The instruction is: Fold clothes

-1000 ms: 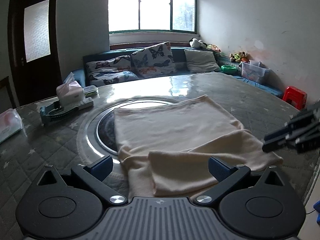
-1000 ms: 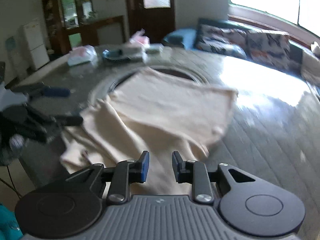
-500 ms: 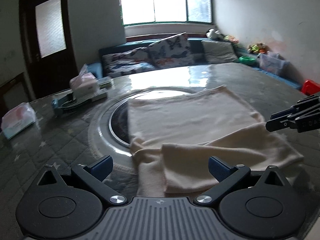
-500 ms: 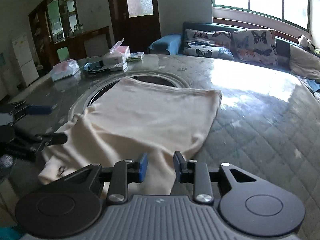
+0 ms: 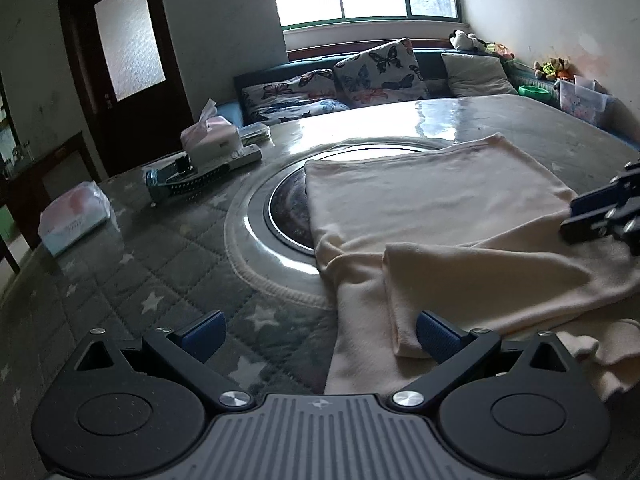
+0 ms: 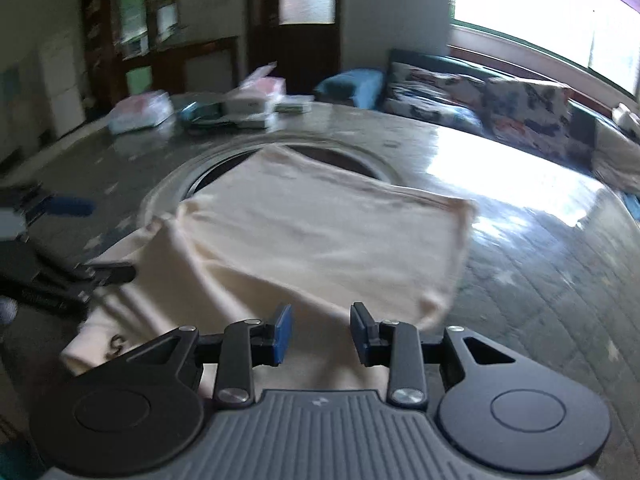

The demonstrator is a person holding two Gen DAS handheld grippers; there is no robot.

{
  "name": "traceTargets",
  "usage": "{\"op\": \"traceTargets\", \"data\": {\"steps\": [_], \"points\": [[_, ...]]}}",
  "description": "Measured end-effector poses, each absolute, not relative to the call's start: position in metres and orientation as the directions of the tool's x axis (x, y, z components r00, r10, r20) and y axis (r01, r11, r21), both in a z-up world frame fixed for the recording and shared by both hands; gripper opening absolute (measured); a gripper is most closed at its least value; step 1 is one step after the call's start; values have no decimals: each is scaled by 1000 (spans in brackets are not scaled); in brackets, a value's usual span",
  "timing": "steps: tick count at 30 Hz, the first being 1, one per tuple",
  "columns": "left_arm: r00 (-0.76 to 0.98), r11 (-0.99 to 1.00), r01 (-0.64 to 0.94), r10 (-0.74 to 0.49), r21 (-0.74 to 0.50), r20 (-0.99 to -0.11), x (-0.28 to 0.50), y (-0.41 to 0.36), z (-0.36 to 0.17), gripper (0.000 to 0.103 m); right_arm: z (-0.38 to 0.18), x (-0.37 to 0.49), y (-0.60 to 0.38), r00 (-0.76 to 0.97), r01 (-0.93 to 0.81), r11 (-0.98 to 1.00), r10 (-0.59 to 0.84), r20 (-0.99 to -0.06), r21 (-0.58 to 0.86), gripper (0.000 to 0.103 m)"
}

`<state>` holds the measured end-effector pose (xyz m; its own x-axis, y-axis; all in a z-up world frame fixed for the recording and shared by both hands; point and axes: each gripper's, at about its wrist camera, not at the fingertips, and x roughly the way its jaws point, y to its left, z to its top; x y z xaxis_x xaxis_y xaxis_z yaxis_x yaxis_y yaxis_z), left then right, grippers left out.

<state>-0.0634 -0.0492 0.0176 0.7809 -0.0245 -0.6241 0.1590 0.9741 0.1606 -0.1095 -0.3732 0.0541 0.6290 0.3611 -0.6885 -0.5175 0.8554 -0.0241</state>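
A cream garment (image 5: 432,200) lies spread on the round table, with a folded sleeve (image 5: 460,276) across its near end. My left gripper (image 5: 320,338) is open wide and low at the garment's near left edge; its right fingertip (image 5: 436,340) rests by the sleeve's end. The right gripper (image 5: 600,216) shows at the right edge, above the garment's side. In the blurred right wrist view, my right gripper (image 6: 321,334) is partly open over the garment (image 6: 320,232), nothing between its pads. The left gripper (image 6: 76,240) appears at the left.
The quilted table cover (image 5: 132,264) has a glass turntable ring (image 5: 256,224) in its middle. Two tissue packs (image 5: 74,216) (image 5: 208,136) and a dark comb-like object (image 5: 188,176) lie far left. A sofa with cushions (image 5: 376,68) stands beyond.
My left gripper has shifted left and lower, so the garment now sits to the right in its view. My right gripper is moving, its view now blurred, and its jaws stand slightly wider.
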Motion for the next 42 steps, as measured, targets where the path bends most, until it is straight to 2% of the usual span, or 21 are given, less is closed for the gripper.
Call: {"op": "traceTargets", "data": {"steps": [9, 18, 23, 33, 38, 40, 42], "points": [[778, 984, 135, -32, 117, -627, -72, -33, 21, 103, 45, -108, -321, 587, -620, 782, 407, -700, -64, 32], [786, 989, 117, -35, 93, -617, -78, -16, 27, 103, 44, -107, -278, 478, -728, 685, 513, -713, 5, 32], [788, 990, 114, -39, 83, -615, -78, -12, 28, 103, 56, -101, -282, 476, -728, 684, 550, -687, 44, 32], [814, 981, 171, -90, 89, -574, -81, -23, 34, 101, 55, -86, -306, 504, -685, 728, 483, -716, 8, 29], [808, 961, 272, -198, 53, -556, -87, -34, 40, 78, 53, -79, -318, 515, -666, 745, 446, -732, -15, 29], [798, 947, 318, -243, 44, -552, -89, -41, 41, 73, 49, -79, -320, 508, -675, 737, 437, -742, -28, 29], [783, 933, 356, -270, 47, -560, -89, -50, 38, 61, 46, -81, -320, 508, -688, 724, 432, -745, -49, 25]]}}
